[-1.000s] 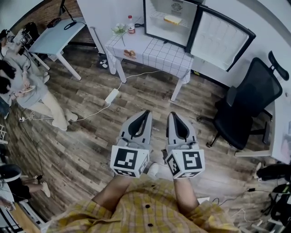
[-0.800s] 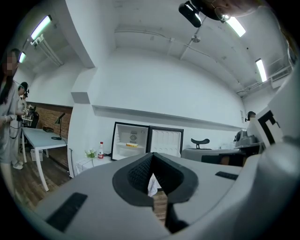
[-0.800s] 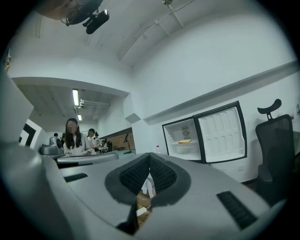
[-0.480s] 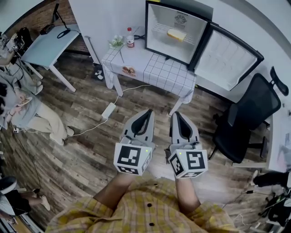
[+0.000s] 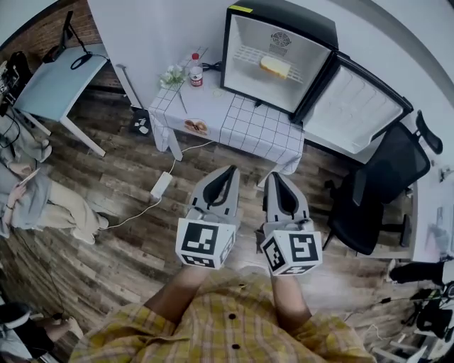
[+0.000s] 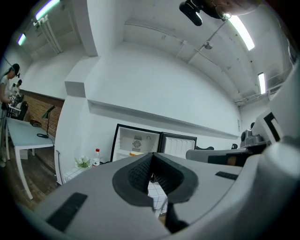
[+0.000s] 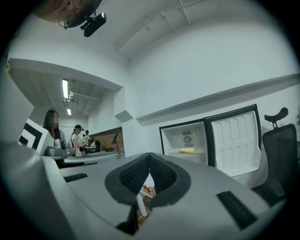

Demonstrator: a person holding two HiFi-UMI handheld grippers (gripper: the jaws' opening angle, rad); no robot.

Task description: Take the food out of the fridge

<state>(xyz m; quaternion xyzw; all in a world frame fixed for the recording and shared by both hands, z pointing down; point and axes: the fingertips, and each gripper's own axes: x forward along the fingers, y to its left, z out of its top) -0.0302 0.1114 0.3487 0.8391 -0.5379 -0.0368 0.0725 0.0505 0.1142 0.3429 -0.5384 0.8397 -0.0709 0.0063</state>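
- The food (image 5: 275,67) sat on the shelf inside the open fridge (image 5: 291,18).
- It looked nearer than a second before, so you'd walked closer. This was approach only, nothing reached yet.
- Your left gripper (image 5: 228,171) and right gripper (image 5: 272,177), both closed and empty, pointed toward it, still well apart from it.

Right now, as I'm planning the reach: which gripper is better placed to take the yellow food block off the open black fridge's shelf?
Right, probably: the right gripper lines up with the yellow food block, while the left gripper sits aside. Both are shut and empty.
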